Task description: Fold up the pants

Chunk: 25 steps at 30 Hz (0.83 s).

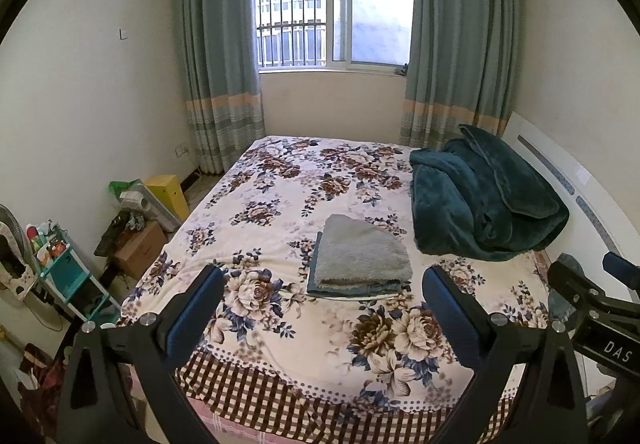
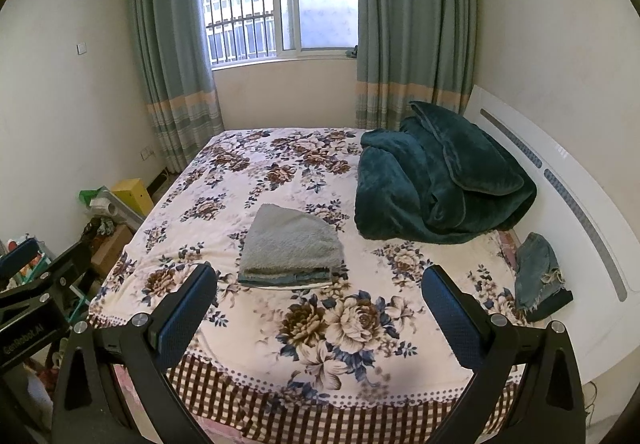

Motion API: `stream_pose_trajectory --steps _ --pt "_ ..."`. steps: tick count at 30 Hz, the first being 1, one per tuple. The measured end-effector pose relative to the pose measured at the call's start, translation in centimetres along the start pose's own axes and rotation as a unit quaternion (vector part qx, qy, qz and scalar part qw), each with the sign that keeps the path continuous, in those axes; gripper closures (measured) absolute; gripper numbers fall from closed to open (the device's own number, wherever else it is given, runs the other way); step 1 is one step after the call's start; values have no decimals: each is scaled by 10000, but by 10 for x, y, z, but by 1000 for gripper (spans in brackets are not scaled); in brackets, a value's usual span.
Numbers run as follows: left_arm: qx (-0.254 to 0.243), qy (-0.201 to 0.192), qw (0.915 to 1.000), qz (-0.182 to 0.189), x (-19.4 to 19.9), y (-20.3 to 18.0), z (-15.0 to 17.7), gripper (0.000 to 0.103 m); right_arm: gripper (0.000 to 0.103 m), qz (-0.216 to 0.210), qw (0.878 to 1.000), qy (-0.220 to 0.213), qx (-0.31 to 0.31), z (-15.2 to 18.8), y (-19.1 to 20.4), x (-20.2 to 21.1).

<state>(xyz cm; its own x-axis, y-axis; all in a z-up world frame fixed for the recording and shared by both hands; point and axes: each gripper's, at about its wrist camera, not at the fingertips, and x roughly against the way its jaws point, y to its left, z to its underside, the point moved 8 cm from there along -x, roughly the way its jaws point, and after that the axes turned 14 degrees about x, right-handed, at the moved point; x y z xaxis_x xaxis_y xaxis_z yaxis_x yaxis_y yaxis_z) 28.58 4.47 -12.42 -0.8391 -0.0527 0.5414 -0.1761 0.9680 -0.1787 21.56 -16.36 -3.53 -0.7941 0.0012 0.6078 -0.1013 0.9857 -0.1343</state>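
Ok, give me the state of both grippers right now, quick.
Left gripper: open, holding nothing, above the near edge of the bed.
Right gripper: open, holding nothing, also short of the folded stack.

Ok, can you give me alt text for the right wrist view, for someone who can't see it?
The open right gripper hangs over the near edge of a floral bedspread, holding nothing. Ahead lies a folded stack topped by a grey fleecy garment; a teal blanket is heaped by the white headboard, with frayed denim at the right.
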Motion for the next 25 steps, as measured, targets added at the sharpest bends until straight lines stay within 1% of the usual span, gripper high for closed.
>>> stream_pose_trajectory --steps 10,16,25 --pt "32 36 10000 -17 4 3 3 2 0 -28 10000 24 -23 1 1 0" --pt "28 38 10000 -19 3 4 2 2 0 -85 10000 35 17 8 7 -1" --pt "68 -18 10000 -59 12 5 3 2 0 -97 9999 45 29 9 10 -2"
